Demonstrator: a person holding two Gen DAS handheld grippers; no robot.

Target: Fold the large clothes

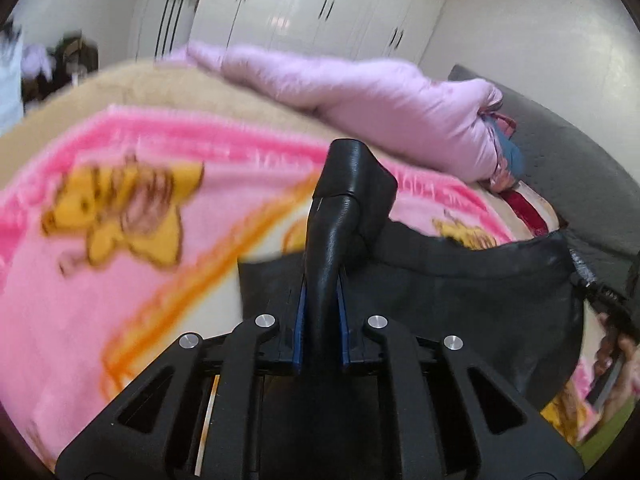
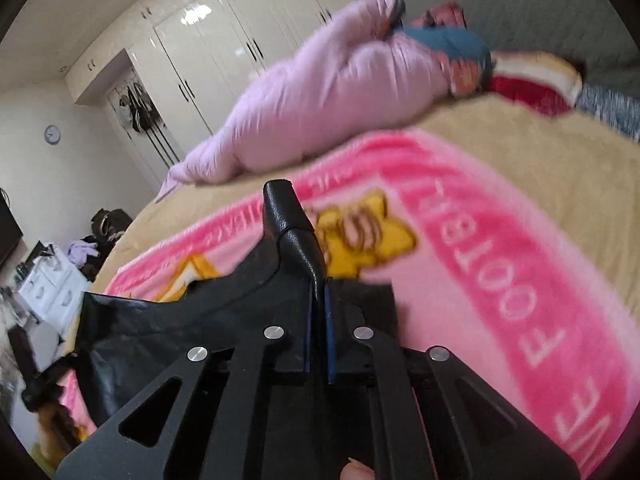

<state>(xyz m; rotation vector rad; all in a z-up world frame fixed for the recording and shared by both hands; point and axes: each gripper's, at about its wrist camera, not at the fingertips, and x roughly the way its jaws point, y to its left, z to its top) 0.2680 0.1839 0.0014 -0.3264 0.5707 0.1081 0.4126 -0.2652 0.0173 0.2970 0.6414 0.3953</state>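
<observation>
Black leather garment, smooth and glossy, lies on a fluffy pink cartoon-print blanket on the bed. Left tongs clamped shut on a raised fold of it; right tongs likewise pinch another fold. Puffy lilac quilt at 12 o'clock.

Blanket print blurred; jacket btm cut off.

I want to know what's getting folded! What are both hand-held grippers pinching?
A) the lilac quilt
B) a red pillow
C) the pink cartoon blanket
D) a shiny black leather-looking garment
D: the left hand-held gripper and the right hand-held gripper are each shut on a fold of the black leather-looking garment, which lies on the pink blanket.
</observation>
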